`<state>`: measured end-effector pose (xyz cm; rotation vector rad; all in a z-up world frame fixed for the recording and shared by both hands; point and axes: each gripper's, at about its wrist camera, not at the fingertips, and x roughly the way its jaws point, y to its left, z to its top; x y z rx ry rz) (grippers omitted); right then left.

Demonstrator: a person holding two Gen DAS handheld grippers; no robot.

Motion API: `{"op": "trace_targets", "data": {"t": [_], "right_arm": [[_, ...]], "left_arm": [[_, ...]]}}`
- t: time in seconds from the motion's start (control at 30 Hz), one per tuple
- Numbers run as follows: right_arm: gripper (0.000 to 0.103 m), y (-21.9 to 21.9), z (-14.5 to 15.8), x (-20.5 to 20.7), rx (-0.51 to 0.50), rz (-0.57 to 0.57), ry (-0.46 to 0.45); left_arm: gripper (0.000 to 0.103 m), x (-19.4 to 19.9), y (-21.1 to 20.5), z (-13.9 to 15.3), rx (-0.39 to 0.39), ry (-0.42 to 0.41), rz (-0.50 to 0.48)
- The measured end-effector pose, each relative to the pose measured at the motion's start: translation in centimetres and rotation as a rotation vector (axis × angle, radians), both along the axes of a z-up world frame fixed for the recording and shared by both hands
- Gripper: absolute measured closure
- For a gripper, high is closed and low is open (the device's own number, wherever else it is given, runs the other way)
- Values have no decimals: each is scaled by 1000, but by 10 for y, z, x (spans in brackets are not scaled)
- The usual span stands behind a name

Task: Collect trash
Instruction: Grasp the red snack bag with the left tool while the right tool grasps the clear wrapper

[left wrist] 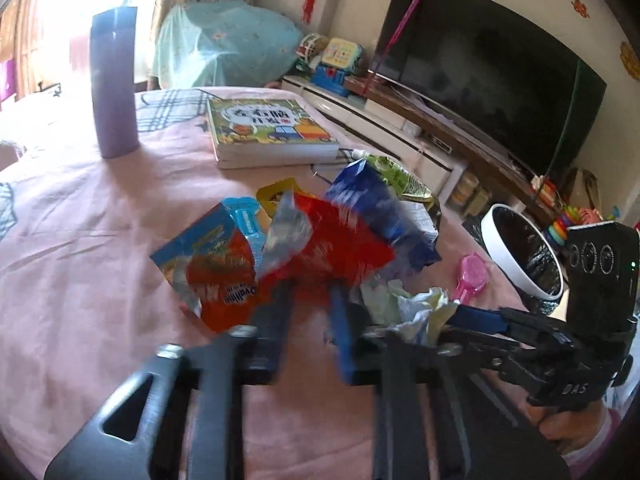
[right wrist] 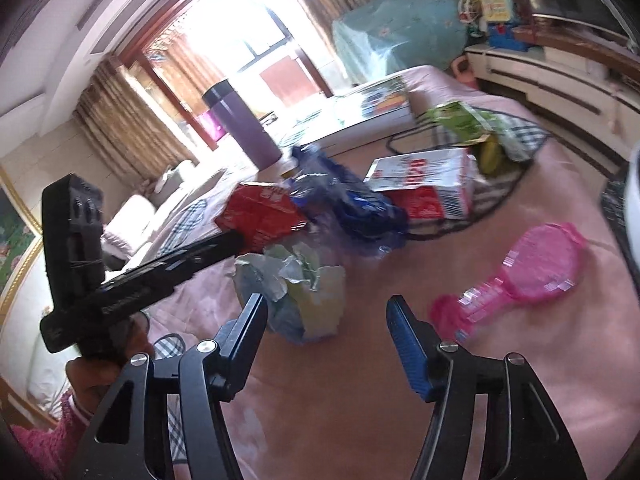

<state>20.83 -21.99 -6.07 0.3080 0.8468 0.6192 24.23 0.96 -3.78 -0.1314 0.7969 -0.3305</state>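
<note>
- Pink tablecloth [left wrist: 100, 240]: covers the table and fills the lower half of both views; all smaller items lie on it.
- Television [left wrist: 492, 76]: dark screen at upper right of the left wrist view, standing on a low cabinet [left wrist: 384, 120].
- Books [left wrist: 272, 132]: a stack with a green cover, centre of the left wrist view, above the trash.
- Purple bottle [left wrist: 114, 80]: upright at upper left, well apart from the wrappers.
- White bin [left wrist: 520, 252]: round, black-lined, at right edge of the left wrist view, beyond the table edge.
- Left gripper [left wrist: 310, 292]: fingers narrowed on the lower edge of the red wrapper [left wrist: 340, 244]; motion blur hides the exact contact. An orange-and-blue wrapper [left wrist: 212, 268] sits to its left and a blue wrapper [left wrist: 372, 204] to its upper right, all overlapping.
- Right gripper [right wrist: 326, 312]: fingers wide apart, holding nothing, with the crumpled tissue [right wrist: 304, 292] just ahead of the left finger, lower centre of the right wrist view.
- Red-and-white carton [right wrist: 428, 184]: lies on its side right of the blue wrapper.
- Green wrapper [right wrist: 464, 124]: above the carton.
- Pink hairbrush [right wrist: 524, 272]: lies at right, apart from the tissue.
</note>
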Motion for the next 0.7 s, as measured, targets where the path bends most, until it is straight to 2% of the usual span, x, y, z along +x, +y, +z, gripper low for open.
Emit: {"op": "trace_targets", "data": {"t": [0.03, 0.07, 0.13, 0.27, 0.43, 0.57, 0.6, 0.67, 0.7], "right_arm": [[54, 5, -2, 4, 6, 21, 4], [72, 8, -3, 6, 9, 31, 8], [92, 14, -7, 9, 5, 48, 18], [99, 13, -3, 0, -5, 40, -8], [100, -2, 7, -22, -27, 19, -47], [100, -19, 14, -40, -11, -8, -60], [100, -23, 16, -43, -5, -16, -61], [100, -33, 21, -51, 4, -35, -67], [100, -40, 23, -56, 13, -47, -68]], "left_arm": [[102, 1, 1, -2, -8, 8, -2], [102, 1, 2, -3, -17, 12, -1], [102, -3, 3, -4, -18, 6, 6], [102, -18, 8, -5, -23, -3, 23], [102, -41, 13, 0, -47, -12, 34], [101, -43, 9, 5, -31, -10, 55], [96, -42, 6, 6, -24, -9, 57], [71, -39, 0, 7, -9, -4, 69], [51, -37, -1, 7, -2, -10, 79]]}}
